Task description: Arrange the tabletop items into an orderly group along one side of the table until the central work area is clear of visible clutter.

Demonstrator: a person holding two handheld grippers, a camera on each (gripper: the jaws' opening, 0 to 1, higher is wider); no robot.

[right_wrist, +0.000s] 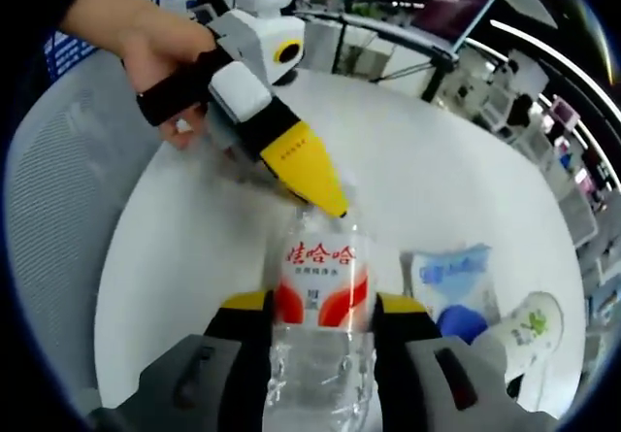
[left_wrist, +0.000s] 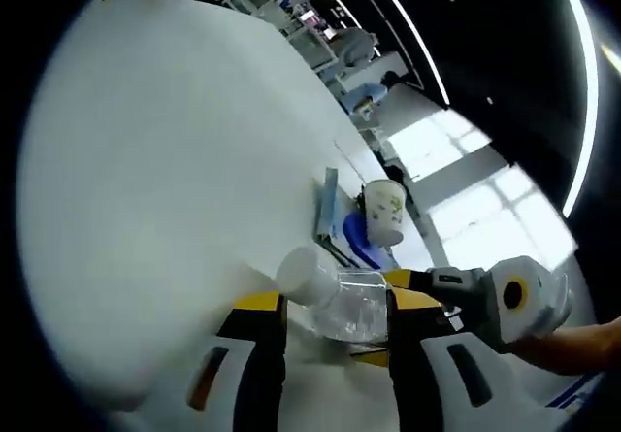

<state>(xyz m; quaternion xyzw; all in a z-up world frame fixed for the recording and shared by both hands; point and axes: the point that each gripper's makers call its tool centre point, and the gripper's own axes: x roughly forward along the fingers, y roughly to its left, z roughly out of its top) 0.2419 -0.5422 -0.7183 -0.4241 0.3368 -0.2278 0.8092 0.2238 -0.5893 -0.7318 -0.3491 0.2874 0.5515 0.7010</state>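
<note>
Bottle point(right_wrist: 315, 306) between tool point(right_wrist: 320, 320) jaws, cup point(right_wrist: 529, 330) beside.

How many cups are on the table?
1. The paper cup stands near the table's edge, beside a blue packet. The plastic bottle sits between both grippers' fingers and isn't a cup. More could be out of view.

Right gripper view: a water bottle point(right_wrist: 315, 296) stands between the right gripper point(right_wrist: 318, 327) jaws on the round table point(right_wrist: 456, 189), with the left gripper point(right_wrist: 335, 202) at its far end. To its right lie a packet point(right_wrist: 448, 267) and, beyond that, a paper cup point(right_wrist: 529, 327).
</note>
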